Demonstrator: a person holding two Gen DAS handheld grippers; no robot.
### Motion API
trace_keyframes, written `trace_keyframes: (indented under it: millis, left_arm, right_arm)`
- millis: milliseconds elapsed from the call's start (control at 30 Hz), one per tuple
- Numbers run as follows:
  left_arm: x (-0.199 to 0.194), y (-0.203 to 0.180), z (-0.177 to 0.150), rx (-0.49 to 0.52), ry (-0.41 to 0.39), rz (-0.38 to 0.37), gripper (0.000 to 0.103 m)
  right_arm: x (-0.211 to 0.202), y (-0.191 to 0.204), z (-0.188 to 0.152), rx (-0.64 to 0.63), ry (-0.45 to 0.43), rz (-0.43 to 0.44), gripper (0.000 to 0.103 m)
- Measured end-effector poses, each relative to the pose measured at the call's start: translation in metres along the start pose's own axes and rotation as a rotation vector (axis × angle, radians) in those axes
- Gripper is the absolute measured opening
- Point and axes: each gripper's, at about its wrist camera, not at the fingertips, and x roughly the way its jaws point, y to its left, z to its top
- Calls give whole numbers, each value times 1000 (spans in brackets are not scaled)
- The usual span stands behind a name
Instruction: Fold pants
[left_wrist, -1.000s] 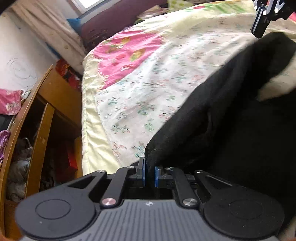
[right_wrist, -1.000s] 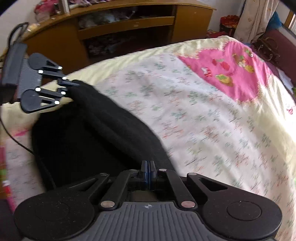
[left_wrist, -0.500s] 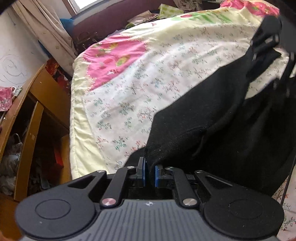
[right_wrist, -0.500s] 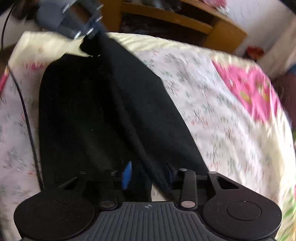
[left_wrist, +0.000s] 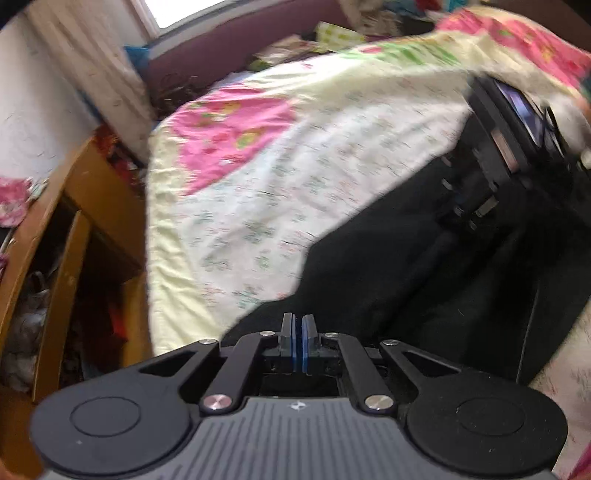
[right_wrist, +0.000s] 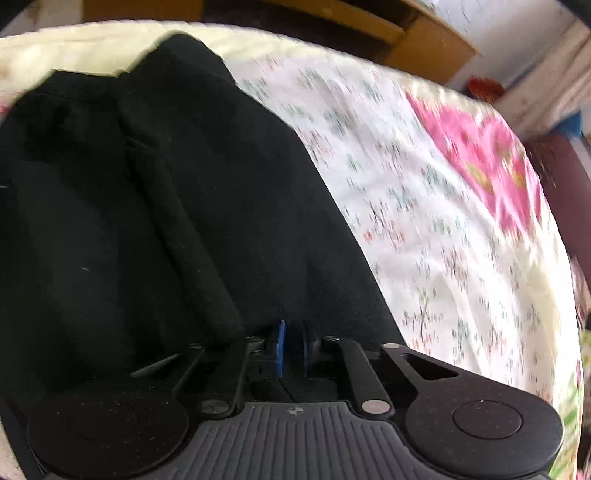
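Note:
Black pants (right_wrist: 147, 221) lie flat on the flowered bedsheet (right_wrist: 424, 221), one leg folded over the other along a thick lengthwise ridge. My right gripper (right_wrist: 293, 345) is low over the near end of the pants. Its jaws are closing, a narrow gap still shows between the blue pads, and only dark cloth is visible there. My left gripper (left_wrist: 297, 338) is shut, its pads together with no cloth seen between them, just short of the edge of the pants (left_wrist: 406, 258). In the left wrist view the right gripper (left_wrist: 461, 206) shows blurred on the pants at the right.
A wooden shelf unit (left_wrist: 74, 240) full of clutter stands beside the bed. A maroon headboard (left_wrist: 221, 55) with loose items and a curtain (left_wrist: 92, 55) are at the far end. A black cable (left_wrist: 528, 314) runs across the pants at the right.
The lifted pant leg has come down flat onto the other leg. My right gripper opened, sank to the cloth and is narrowing. My left pads have closed together and rose a little.

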Motion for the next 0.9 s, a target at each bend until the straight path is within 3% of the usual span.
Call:
trace_keyframes:
  millis: [33, 167, 233, 300, 400, 500, 667, 767, 900]
  left_arm:
    - [4, -5, -4, 26, 16, -5, 17]
    - [18, -11, -15, 15, 48, -54, 17]
    - [24, -16, -18, 54, 46, -44, 17]
    - [32, -19, -21, 87, 63, -35, 17]
    - [41, -19, -28, 110, 79, -14, 21]
    - [48, -14, -35, 131, 90, 13, 25]
    - [55, -4, -42, 134, 92, 56, 39]
    - [51, -18, -41, 184, 35, 67, 54]
    - [63, -47, -37, 277, -46, 110, 62]
  right_arm:
    - [-4, 1, 0, -16, -15, 6, 28]
    - [-19, 18, -2, -89, -73, 85, 32]
    - [-16, 28, -3, -145, -79, 73, 32]
    - [-3, 33, -3, -161, -65, 41, 30]
    - [16, 24, 6, -68, -40, 38, 23]
    - [25, 11, 18, 20, -29, 62, 1]
    - [11, -21, 29, 220, -36, 119, 0]
    - [-5, -50, 39, 341, -70, 140, 0]
    - [-27, -76, 49, 414, -112, 140, 0]
